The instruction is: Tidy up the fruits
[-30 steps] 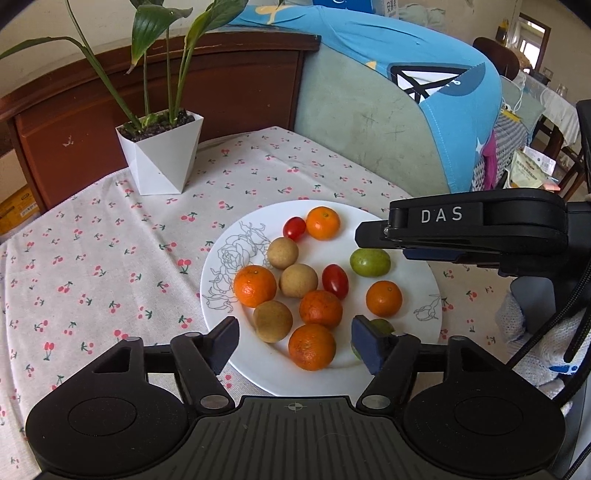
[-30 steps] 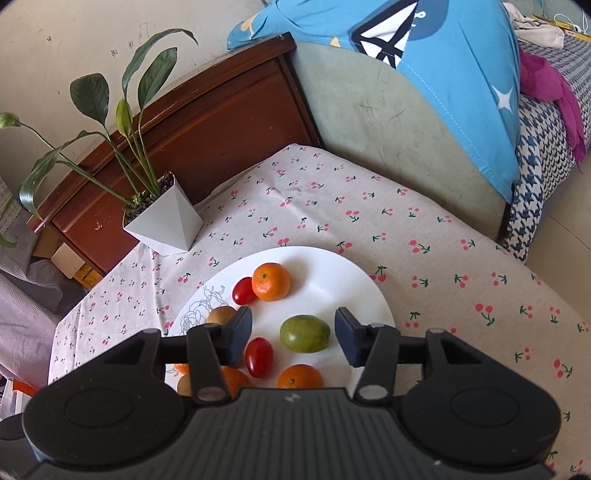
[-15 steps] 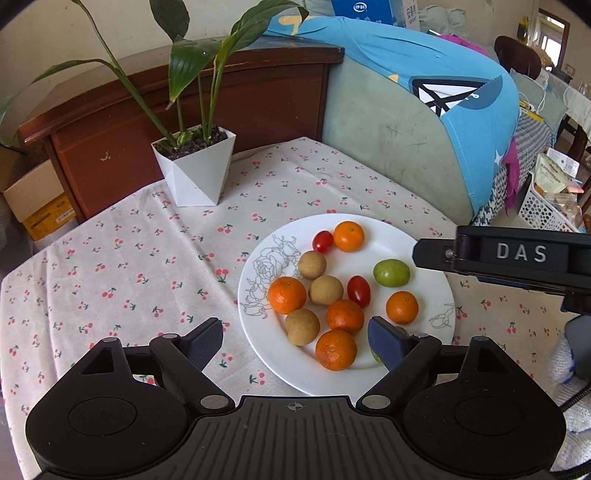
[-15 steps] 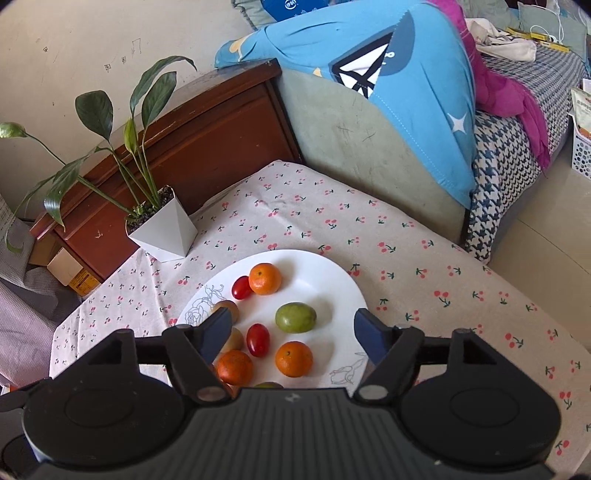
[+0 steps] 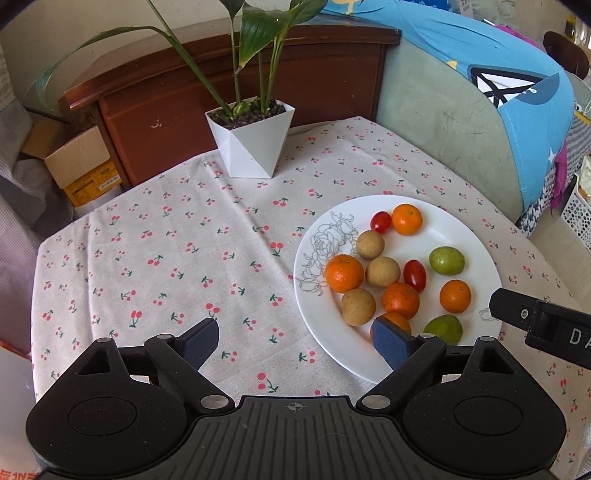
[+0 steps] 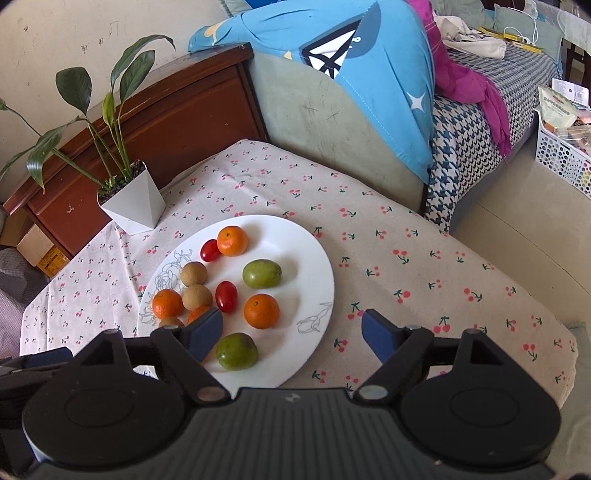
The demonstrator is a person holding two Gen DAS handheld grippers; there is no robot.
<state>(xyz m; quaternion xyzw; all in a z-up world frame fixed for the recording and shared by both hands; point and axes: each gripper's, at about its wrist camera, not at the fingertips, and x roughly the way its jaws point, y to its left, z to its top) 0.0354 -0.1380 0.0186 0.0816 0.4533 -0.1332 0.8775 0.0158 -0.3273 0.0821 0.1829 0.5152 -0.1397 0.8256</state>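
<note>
Fruits (image 5: pixel 400 300) on the plate (image 5: pixel 476 236) just beyond both wide-open, just-widened, empty tools: left tool (image 5: pixel 295 338), right tool (image 6: pixel 291 334).

My left gripper (image 5: pixel 295 341) tilted steeply down, jaws spread wide and just been opening, nothing between them, my right gripper (image 6: pixel 291 330) likewise angled down, jaws just widened, empty

Daylit room: a scuffed cream wall (image 6: pixel 66 33), a brown wooden cabinet (image 5: pixel 155 107) below it, a sofa (image 6: pixel 491 110) draped in blue cloth (image 6: pixel 384 74), pale floor (image 6: pixel 524 229).
</note>
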